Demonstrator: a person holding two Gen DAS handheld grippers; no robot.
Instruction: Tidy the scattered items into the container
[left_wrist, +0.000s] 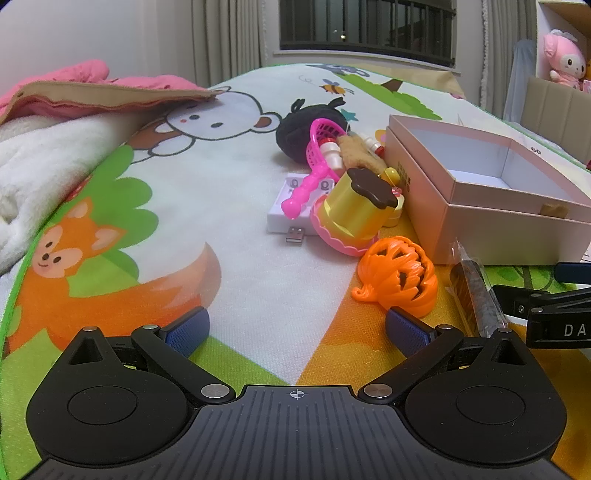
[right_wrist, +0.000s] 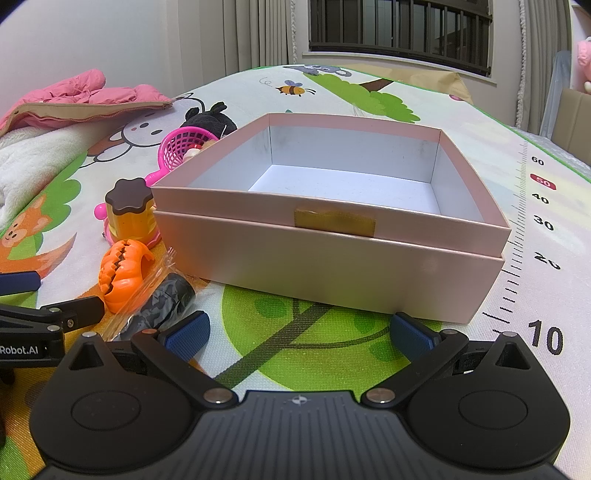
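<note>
Sitting open at the centre of the right wrist view, the pink box shows a bare white floor, so by this evidence none of the items has yet gone in. It rests nested on what looks like its own lid, which leaves the mouth free for drops from above. In the left wrist view the scattered items crowd against the box's left wall: an orange pumpkin at 4 o'clock, nearest the fingers; a yellow pudding toy with a brown cap just beyond it; a white charger under a pink net scoop; and a black plush at 12 o'clock. A cellophane-wrapped dark roll lies at 9 o'clock in the right wrist view, touching the pumpkin.

The left gripper hovers low over the play mat, jaws wide and holding nothing, aimed toward the pile; the pumpkin is probably the easiest first pick. The right gripper faces the box front, jaws likewise wide and holding nothing, with only mat between its 2 fingers.
</note>
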